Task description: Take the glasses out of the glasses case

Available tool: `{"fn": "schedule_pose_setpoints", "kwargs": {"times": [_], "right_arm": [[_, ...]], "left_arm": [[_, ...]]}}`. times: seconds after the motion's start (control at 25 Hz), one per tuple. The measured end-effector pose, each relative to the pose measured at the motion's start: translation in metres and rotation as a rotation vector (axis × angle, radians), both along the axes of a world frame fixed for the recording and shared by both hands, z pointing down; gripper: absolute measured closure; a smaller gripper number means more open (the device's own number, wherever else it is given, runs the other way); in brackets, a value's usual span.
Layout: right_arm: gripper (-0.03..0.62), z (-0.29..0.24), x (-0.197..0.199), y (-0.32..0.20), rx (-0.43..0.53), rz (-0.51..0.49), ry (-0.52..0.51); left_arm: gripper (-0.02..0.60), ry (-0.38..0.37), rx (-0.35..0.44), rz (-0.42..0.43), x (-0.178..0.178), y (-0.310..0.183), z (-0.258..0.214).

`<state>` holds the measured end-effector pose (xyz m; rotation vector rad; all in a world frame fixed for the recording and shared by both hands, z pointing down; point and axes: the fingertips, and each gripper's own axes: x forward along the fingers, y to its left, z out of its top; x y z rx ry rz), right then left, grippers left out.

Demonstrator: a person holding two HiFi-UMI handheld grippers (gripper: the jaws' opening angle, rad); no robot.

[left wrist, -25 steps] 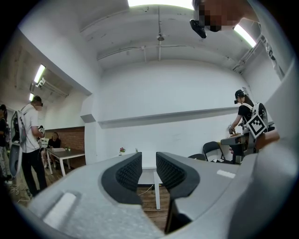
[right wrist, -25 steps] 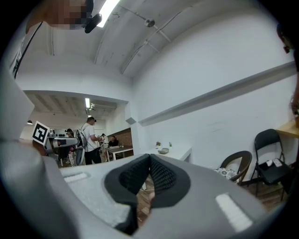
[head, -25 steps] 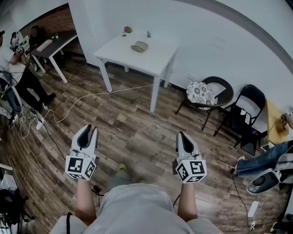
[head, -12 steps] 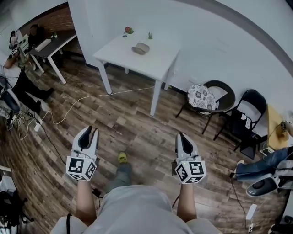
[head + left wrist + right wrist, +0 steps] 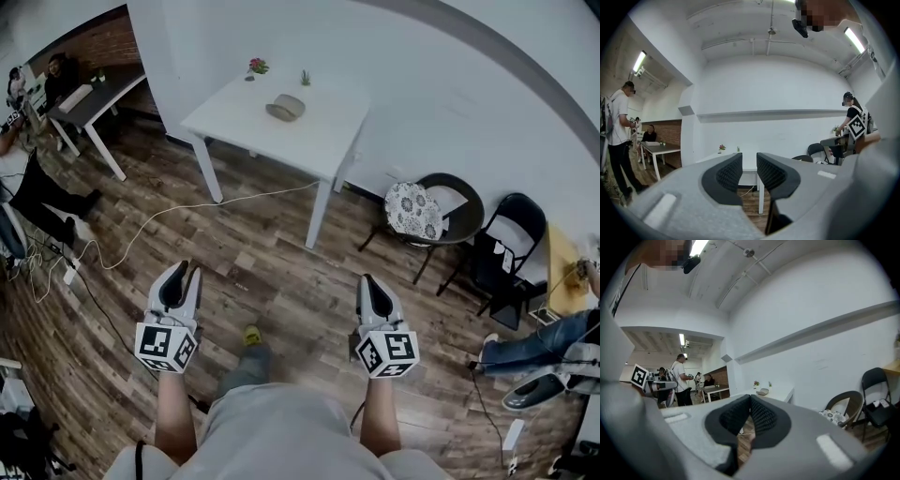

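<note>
- White table (image 5: pixel 314 141) stands against the far wall, well apart from both grippers. The grey, oval glasses case (image 5: pixel 285 108) lies on its top, with two small potted plants (image 5: pixel 258 66) near the wall-side edge behind it.
- At this range the case is too small to tell whether it is open or closed.
- The left gripper (image 5: pixel 180 274) is held low over the brown plank floor (image 5: pixel 272 253), pointing toward the table. Its own view shows the dark ribbed pads (image 5: pixel 729 172) a narrow gap apart, and only the distant table leg and floor show through the slit.
- The right gripper (image 5: pixel 372 284) is held level with it on the other side — its pads (image 5: pixel 761 417) meet at the tips, with nothing pinched between them.
- A pale cable (image 5: pixel 187 202) trails across the floor from under the table toward the left.
- Right of the table sits a round dark chair with a patterned cushion (image 5: pixel 411 208), and beyond it a black folding chair (image 5: pixel 506 234).
- A dark desk (image 5: pixel 89 98) stands at the upper left — people are gathered near it.
</note>
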<state>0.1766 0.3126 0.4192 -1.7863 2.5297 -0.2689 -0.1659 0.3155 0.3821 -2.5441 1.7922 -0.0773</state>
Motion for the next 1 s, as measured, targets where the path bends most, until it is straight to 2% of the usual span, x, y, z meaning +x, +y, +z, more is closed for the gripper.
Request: {"fn": "schedule_pose_setpoints", "kwargs": {"times": [0.64,1.0], "right_arm": [[0.591,-0.022,-0.097,-0.166,0.005,0.061,0.018],[0.591,-0.021,-0.132,-0.219,-0.001,0.083,0.044]], "left_arm": [[0.483,0.03,0.003,0.069,-0.094,-0.183,-0.016],[0.483,0.064,-0.014,0.108,-0.124,-0.244,-0.002]]}}
